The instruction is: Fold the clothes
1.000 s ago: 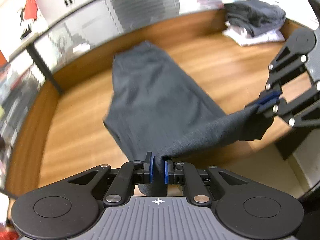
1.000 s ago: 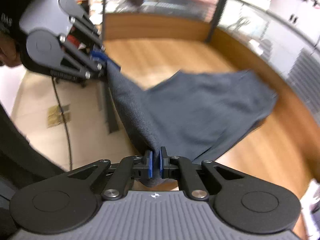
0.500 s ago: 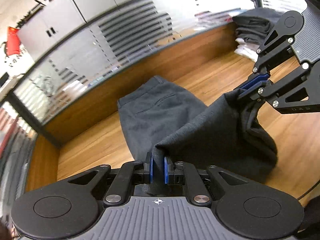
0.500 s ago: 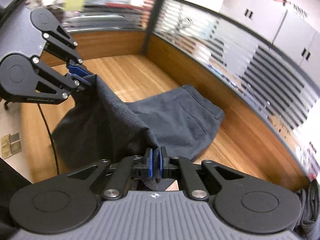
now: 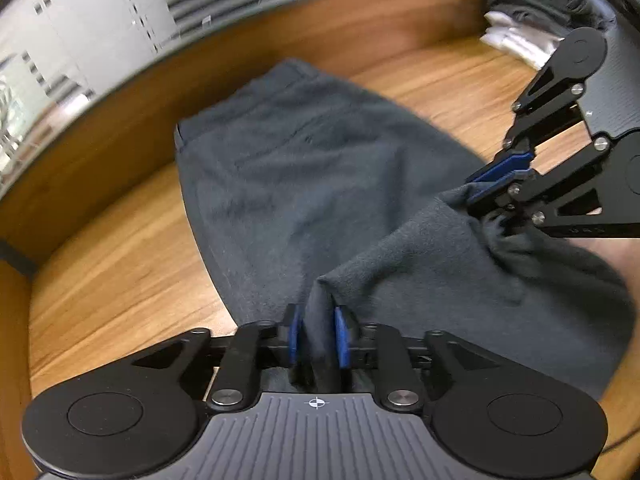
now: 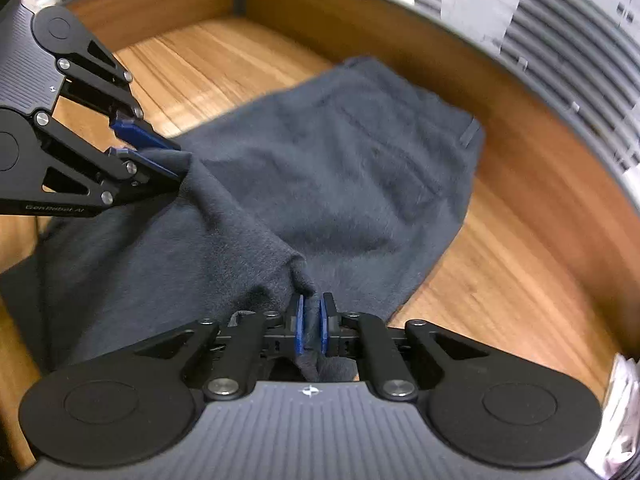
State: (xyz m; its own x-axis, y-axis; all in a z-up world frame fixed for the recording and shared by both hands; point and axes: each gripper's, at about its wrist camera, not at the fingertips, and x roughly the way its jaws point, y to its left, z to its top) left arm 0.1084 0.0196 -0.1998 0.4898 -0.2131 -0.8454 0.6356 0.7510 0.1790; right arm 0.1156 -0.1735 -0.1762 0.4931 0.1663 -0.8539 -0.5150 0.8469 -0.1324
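Grey trousers (image 5: 320, 184) in both tools

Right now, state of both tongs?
Left tongs: shut on the dark grey fabric trousers.
Right tongs: shut on the same trousers.

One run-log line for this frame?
left gripper: shut on trousers | right gripper: shut on trousers | waistband flat on table

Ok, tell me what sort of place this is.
Probably an office or lab room set up for folding clothes, not a home: a wooden table with a raised rim, frosted striped glass partitions, grey cabinets, and a stack of folded garments waiting nearby.
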